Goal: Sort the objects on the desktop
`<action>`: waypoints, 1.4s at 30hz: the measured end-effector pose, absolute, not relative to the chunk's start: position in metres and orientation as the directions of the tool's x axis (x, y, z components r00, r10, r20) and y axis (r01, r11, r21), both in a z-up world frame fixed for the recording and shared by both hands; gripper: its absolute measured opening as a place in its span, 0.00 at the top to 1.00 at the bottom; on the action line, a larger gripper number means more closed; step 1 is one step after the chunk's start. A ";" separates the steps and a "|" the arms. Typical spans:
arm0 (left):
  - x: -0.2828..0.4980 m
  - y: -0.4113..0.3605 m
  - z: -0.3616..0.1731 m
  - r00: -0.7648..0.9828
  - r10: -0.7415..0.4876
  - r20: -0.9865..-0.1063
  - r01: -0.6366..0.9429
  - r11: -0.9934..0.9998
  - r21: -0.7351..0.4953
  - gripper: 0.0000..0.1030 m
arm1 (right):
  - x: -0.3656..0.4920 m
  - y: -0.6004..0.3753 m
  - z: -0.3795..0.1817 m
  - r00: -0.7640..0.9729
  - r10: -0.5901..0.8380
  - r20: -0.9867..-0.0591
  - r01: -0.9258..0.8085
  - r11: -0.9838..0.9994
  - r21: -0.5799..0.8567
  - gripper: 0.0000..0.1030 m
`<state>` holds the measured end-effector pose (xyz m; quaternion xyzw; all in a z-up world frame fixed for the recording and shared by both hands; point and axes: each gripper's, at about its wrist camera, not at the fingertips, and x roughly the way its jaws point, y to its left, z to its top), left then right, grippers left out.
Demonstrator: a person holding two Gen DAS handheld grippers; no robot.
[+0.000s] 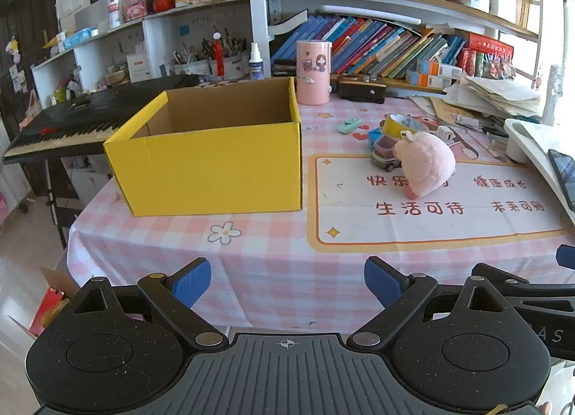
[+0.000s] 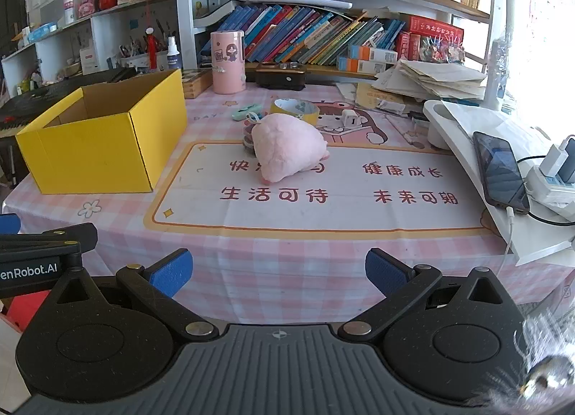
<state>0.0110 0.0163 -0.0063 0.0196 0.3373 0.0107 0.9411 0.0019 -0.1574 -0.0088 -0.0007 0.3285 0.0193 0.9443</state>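
Note:
An open, empty yellow cardboard box [image 1: 212, 163] stands on the left of the desk; it also shows in the right wrist view [image 2: 97, 149]. A pink plush toy [image 1: 427, 163] [image 2: 284, 152] lies on the mat mid-desk. Behind it sit a small toy car [image 1: 384, 160], a yellow tape roll [image 1: 399, 122] [image 2: 294, 109], a mint correction tape [image 1: 348, 125] [image 2: 246, 111] and a white charger [image 2: 350, 118]. My left gripper [image 1: 287, 278] is open and empty, held before the desk's near edge. My right gripper [image 2: 278, 271] is open and empty beside it.
A pink cylinder [image 1: 313, 72] and a dark stapler-like box [image 1: 361, 88] stand at the back. Bookshelves rise behind. A keyboard [image 1: 72, 120] is left of the desk. A phone [image 2: 499, 170] on a white stand, a power strip [image 2: 553, 178] and stacked papers [image 2: 435, 81] are at right.

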 end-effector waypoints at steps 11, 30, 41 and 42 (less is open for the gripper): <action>0.011 0.018 -0.006 0.775 0.041 -0.631 -0.013 0.999 0.050 0.09 | -0.001 -0.158 -0.005 0.780 0.058 -0.622 -0.051 0.998 0.030 0.00; 0.006 0.020 -0.005 0.776 0.036 -0.629 -0.007 0.999 0.048 0.09 | -0.004 -0.154 -0.004 0.784 0.065 -0.617 -0.060 0.998 0.030 0.01; 0.008 0.020 -0.006 0.772 0.041 -0.635 -0.009 0.998 0.054 0.09 | -0.005 -0.151 -0.005 0.782 0.062 -0.620 -0.063 0.998 0.020 0.01; 0.008 0.020 -0.006 0.771 0.037 -0.636 -0.005 0.999 0.053 0.09 | -0.004 -0.152 -0.005 0.782 0.064 -0.620 -0.062 0.998 0.024 0.01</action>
